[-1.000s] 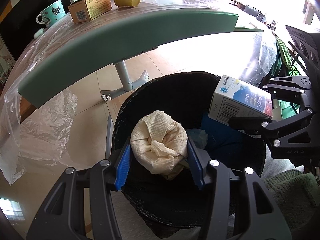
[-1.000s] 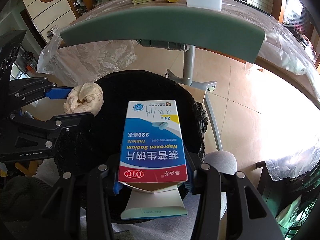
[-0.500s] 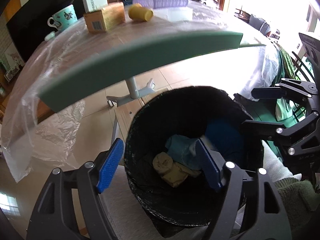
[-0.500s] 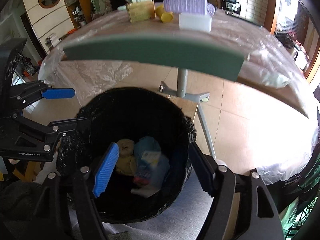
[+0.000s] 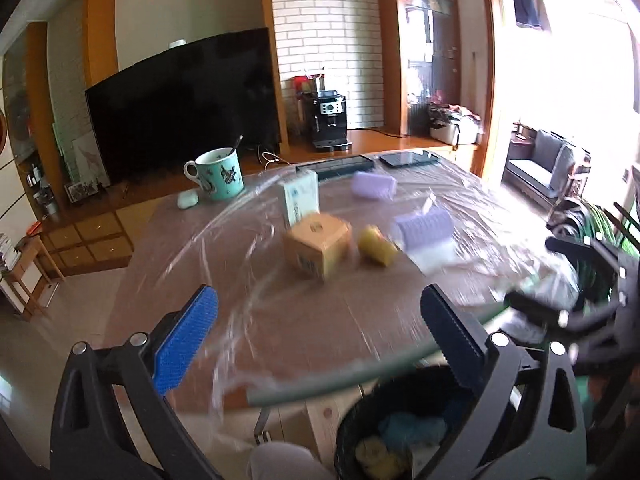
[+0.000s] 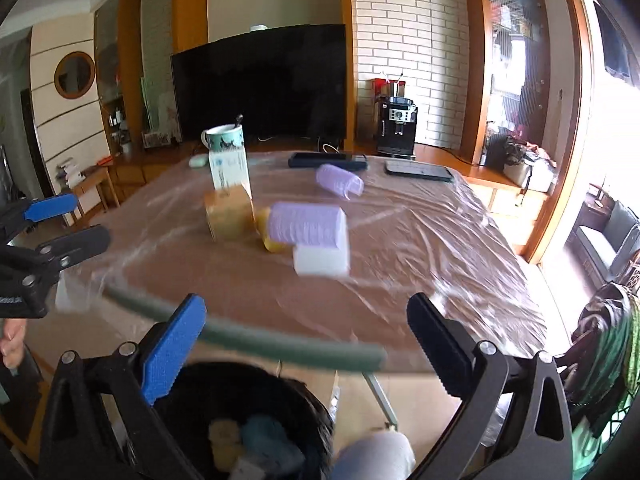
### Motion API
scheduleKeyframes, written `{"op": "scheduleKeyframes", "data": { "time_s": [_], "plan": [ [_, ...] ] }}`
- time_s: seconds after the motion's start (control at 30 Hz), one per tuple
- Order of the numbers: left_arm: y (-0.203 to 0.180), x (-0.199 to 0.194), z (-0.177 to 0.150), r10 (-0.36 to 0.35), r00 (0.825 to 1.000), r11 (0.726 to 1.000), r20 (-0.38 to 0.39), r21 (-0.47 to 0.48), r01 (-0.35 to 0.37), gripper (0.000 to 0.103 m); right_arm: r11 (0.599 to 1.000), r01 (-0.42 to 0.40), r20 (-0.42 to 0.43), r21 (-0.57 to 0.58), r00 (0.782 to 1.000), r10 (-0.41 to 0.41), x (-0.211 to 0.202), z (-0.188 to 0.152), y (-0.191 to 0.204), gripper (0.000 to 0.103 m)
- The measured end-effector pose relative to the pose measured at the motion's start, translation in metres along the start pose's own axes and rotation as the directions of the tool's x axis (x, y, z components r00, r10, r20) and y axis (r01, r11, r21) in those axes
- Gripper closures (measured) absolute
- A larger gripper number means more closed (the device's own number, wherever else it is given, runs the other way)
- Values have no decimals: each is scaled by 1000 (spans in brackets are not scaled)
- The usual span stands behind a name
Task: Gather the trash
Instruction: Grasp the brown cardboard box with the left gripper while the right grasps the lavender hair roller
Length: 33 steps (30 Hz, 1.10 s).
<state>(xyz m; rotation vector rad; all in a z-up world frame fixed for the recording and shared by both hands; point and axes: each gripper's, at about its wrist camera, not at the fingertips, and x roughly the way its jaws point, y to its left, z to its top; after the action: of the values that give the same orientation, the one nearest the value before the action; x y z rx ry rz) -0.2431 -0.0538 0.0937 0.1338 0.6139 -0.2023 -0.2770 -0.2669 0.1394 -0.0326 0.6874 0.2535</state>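
While both your grippers point over the table, each is spread wide with nothing between the fingers: left gripper (image 5: 320,336), right gripper (image 6: 306,344). Nearest, below the table edge, the black bin (image 5: 360,432) holds the trash; your left view shows a yellowish wad (image 5: 374,454) and something blue (image 5: 412,428) in it, all blurred. Your right view shows the bin (image 6: 192,396) more fully, with a pale wad (image 6: 224,436), a blue lump (image 6: 264,436) and a whitish corner (image 6: 246,470) that I cannot identify. Only the right view shows your fingers (image 6: 10,336) at the left edge, and your left gripper's blue pad (image 6: 50,206) off to the side. Only the left view shows your right gripper as a dark blurred frame (image 5: 592,304) at the right.

Further out, on the plastic-covered table (image 5: 280,320): a brown box (image 5: 318,250), a yellow cup (image 5: 376,246) lying just beside it, a purple roll (image 5: 426,228) on a white block (image 6: 322,258). In the right view the roll hides most of the cup. Behind those: a white carton (image 5: 300,198), a second purple roll (image 5: 374,186), a teal mug (image 5: 218,174), two dark flat devices (image 5: 336,164). Farthest: TV (image 5: 184,100), coffee machine (image 5: 328,120).
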Motion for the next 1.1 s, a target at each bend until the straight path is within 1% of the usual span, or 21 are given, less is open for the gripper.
{"op": "scheduleKeyframes", "data": {
  "time_s": [0.07, 0.1, 0.2, 0.27, 0.3, 0.4, 0.47, 0.53, 0.63, 0.67, 0.7, 0.77, 0.8, 0.9, 0.93, 0.97, 1.0, 1.03, 1.07, 1.1],
  "plan": [
    [1, 22, 14, -18, 999, 1000, -32, 3, 18, 1, 1000, 3, -21, -2, 1000, -4, 21, 9, 8, 4],
    [0, 37, 20, -28, 998, 999, -50, 22, 30, 1, 1000, 9, -32, -4, 999, -9, 31, 14, 10, 4],
    [-2, 75, 27, -9, 996, 995, -84, 101, 17, 1, 999, 31, -73, 17, 997, -30, 63, 27, 8, 4],
    [2, 96, 27, -12, 993, 991, -115, 128, 26, 1, 998, 40, -90, 43, 995, -36, 77, 29, 5, 4],
    [6, 110, 28, -31, 989, 991, -143, 124, 49, 1, 997, 59, -101, 54, 993, -53, 86, 32, 2, 4],
    [17, 136, 28, -89, 977, 989, -195, 99, 110, 1, 994, 90, -122, 63, 989, -82, 102, 36, -1, 4],
    [21, 147, 27, -126, 968, 985, -215, 92, 149, 2, 992, 94, -142, 90, 987, -80, 111, 37, -3, 4],
    [23, 156, 27, -159, 960, 979, -229, 89, 183, 2, 989, 73, -152, 125, 987, -53, 121, 40, -6, 4],
    [27, 171, 29, -196, 947, 972, -253, 77, 222, 2, 987, 72, -163, 141, 985, -48, 132, 43, -7, 4],
    [28, 175, 30, -215, 938, 969, -273, 60, 240, 2, 987, 64, -167, 145, 985, -40, 136, 44, -6, 4],
    [27, 177, 30, -232, 932, 966, -277, 46, 254, 2, 987, 60, -168, 148, 985, -34, 138, 45, -7, 4],
    [26, 180, 34, -232, 932, 965, -280, 54, 256, 2, 987, 54, -171, 154, 985, -28, 141, 47, -6, 4],
    [25, 183, 35, -228, 928, 965, -294, 61, 256, 2, 986, 59, -176, 158, 984, -30, 142, 48, -7, 5],
    [20, 190, 37, -226, 920, 962, -321, 72, 262, 3, 983, 45, -186, 179, 982, -11, 145, 50, -11, 15],
    [18, 191, 37, -234, 916, 960, -326, 72, 270, 6, 982, 45, -183, 182, 983, -11, 145, 51, -12, 21],
    [17, 191, 38, -238, 914, 958, -329, 75, 277, 13, 982, 43, -183, 183, 983, -9, 145, 52, -13, 25],
    [15, 191, 38, -238, 913, 957, -332, 79, 278, 16, 982, 39, -185, 186, 983, -4, 146, 53, -14, 28],
    [13, 192, 38, -233, 913, 957, -335, 84, 276, 23, 981, 35, -185, 191, 983, 1, 146, 54, -15, 28],
    [11, 192, 37, -230, 911, 957, -341, 89, 275, 33, 980, 24, -183, 199, 983, 14, 145, 54, -17, 29],
    [8, 193, 37, -233, 908, 955, -349, 92, 281, 39, 979, 18, -182, 203, 983, 20, 144, 54, -18, 29]
  ]
}}
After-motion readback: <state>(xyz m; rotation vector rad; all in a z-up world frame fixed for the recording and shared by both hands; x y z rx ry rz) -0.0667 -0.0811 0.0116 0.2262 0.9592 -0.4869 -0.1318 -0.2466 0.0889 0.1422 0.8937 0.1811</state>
